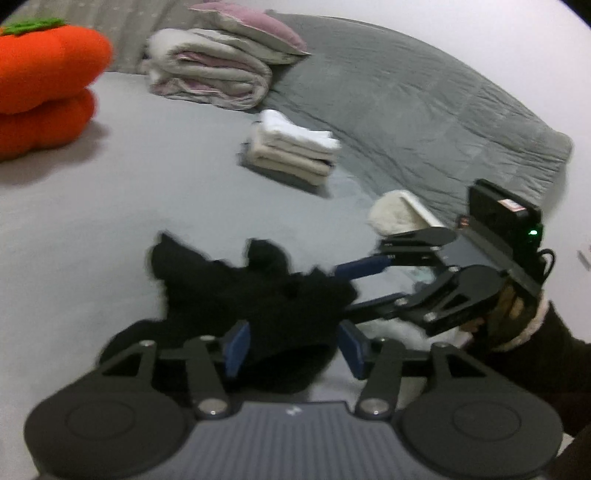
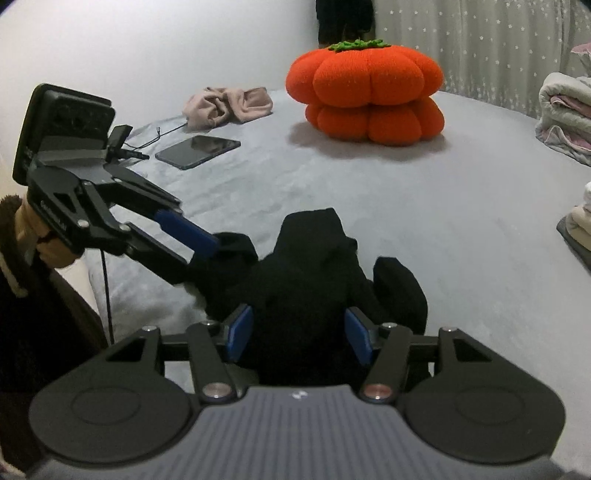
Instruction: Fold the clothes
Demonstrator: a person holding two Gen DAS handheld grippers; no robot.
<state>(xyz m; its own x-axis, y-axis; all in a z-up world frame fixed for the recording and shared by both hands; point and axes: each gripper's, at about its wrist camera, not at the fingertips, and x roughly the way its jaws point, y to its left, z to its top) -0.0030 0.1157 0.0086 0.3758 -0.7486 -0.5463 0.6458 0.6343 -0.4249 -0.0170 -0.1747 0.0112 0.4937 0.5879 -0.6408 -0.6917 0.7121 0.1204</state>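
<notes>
The left claw (image 1: 293, 345) sits at the near edge of its own view with its blue pads (image 1: 238, 347) spread on either side of a crumpled black garment (image 1: 236, 288); the cloth bulges up between them, but whether the pads actually press it cannot be told. The garment lies bunched on the grey bed (image 1: 110, 206). From the right the right claw (image 1: 345, 286) reaches in, its fingers buried in the garment's right edge. Farther off sits a small stack of folded white and cream clothes (image 1: 291, 147), behind it a rolled quilt (image 1: 210, 74) under a pink pillow (image 1: 251, 22), a grey duvet (image 1: 424, 110) to the right, and an orange pumpkin cushion (image 1: 44, 85) at far left. In the right wrist view the right claw (image 2: 299, 334) stands parted around the black garment (image 2: 314, 273), grip again uncertain, while the left claw (image 2: 218, 254) comes in from the left, clenched on a fold of it. Beyond lie a dark phone (image 2: 197, 146), a beige cloth (image 2: 229, 105) and the pumpkin cushion (image 2: 369, 96).
</notes>
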